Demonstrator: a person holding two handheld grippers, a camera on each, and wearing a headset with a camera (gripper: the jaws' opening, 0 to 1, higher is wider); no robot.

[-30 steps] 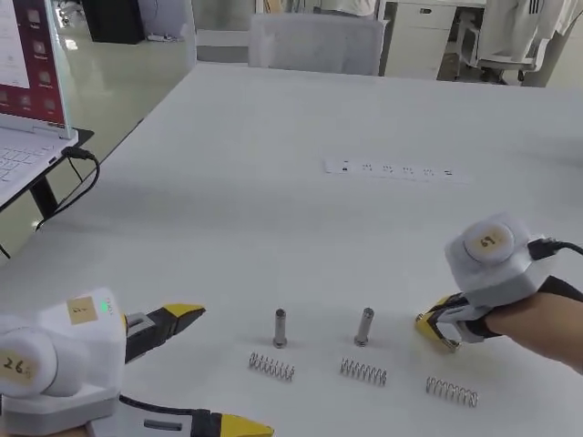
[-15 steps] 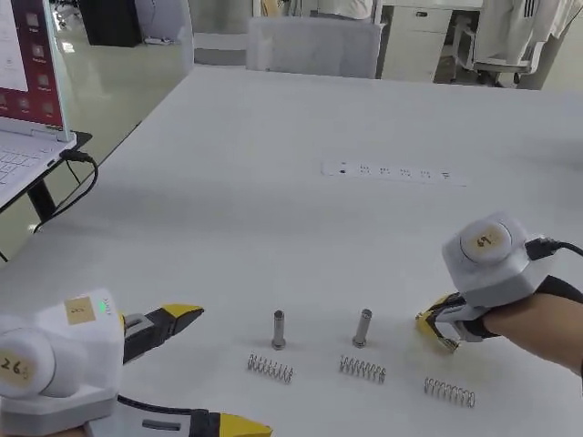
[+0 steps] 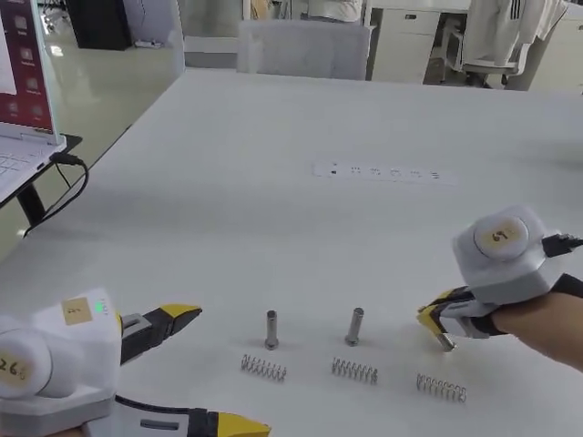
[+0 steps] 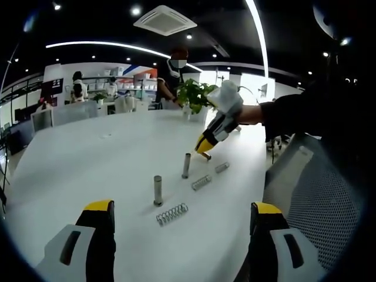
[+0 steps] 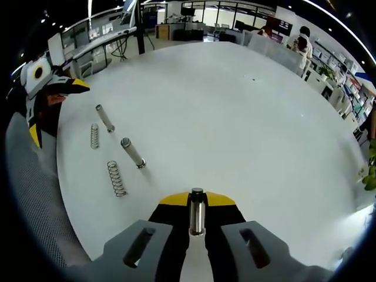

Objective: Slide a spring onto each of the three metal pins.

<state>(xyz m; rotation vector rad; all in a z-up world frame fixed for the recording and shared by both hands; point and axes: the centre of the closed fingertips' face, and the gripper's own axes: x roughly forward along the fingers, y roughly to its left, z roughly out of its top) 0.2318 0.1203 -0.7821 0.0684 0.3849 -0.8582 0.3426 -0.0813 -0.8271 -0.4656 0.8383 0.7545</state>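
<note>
Right hand-held gripper [image 3: 438, 320]: clamped on the third pin [image 5: 197, 218]. It grips the shaft, and the top end pokes out past the jaw tips. It sits low over the counter [image 3: 301, 228] at the right end of the row. Whether the pin's lower end touches the counter cannot be told.

Left hand-held gripper [image 3: 213, 368]: jaws spread wide with nothing between them. It hovers at the left end of the row, near the left pin.

Left pin [image 3: 271, 329]: upright on the counter, bare.

Middle pin [image 3: 354, 325]: upright on the counter, bare, apart from the left pin.

Left spring [image 3: 263, 367]: lying flat just in front of the left pin, not touching it.

Middle spring [image 3: 353, 370]: lying flat just in front of the middle pin, not touching it.

Right spring [image 3: 441, 388]: lying flat just in front of the right hand-held gripper and its pin.

Done: nothing so far, since all three springs lie loose and no pin wears one.

Left: all three pairings.

Step in hand: likely the right-hand pair comes first, as that pin is the one being held and its spring lies closest.

Next need: probably the free left hand-held gripper picks up a spring by its coils and lines its bore up with a pin end. The thin wire lying flat on the counter may make that a fiddly pickup.
</note>
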